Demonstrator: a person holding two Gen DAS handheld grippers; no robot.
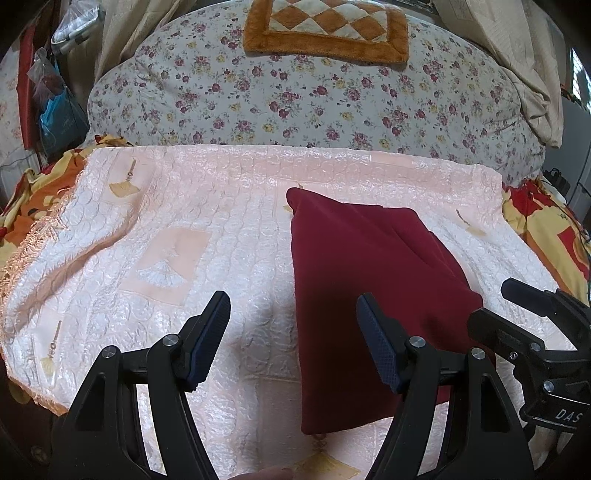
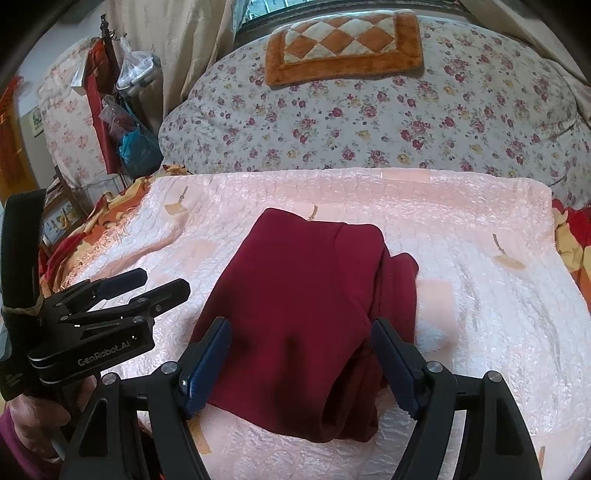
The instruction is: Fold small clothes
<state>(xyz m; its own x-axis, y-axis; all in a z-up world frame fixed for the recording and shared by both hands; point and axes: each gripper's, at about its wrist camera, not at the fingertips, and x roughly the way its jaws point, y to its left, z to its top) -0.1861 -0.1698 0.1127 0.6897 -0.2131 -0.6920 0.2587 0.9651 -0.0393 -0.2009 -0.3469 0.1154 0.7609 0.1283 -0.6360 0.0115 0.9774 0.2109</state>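
A dark red garment [image 1: 365, 284] lies folded into a long rectangle on the pale pink quilted spread [image 1: 207, 236]. It also shows in the right wrist view [image 2: 295, 314], with layered edges on its right side. My left gripper [image 1: 293, 306] is open and empty, held above the spread with its right finger over the garment's left edge. My right gripper [image 2: 301, 332] is open and empty, held over the garment's near end. The right gripper's body shows at the right edge of the left wrist view [image 1: 532, 328]. The left gripper shows at the left of the right wrist view [image 2: 147, 286].
A floral quilt [image 1: 303, 103] is heaped behind the spread, with an orange checked mat [image 1: 325, 29] on top. A red and yellow sheet [image 1: 546, 229] shows at both sides. Bags [image 2: 129, 122] hang from a stand at the far left. Cream curtains [image 2: 184, 44] hang behind.
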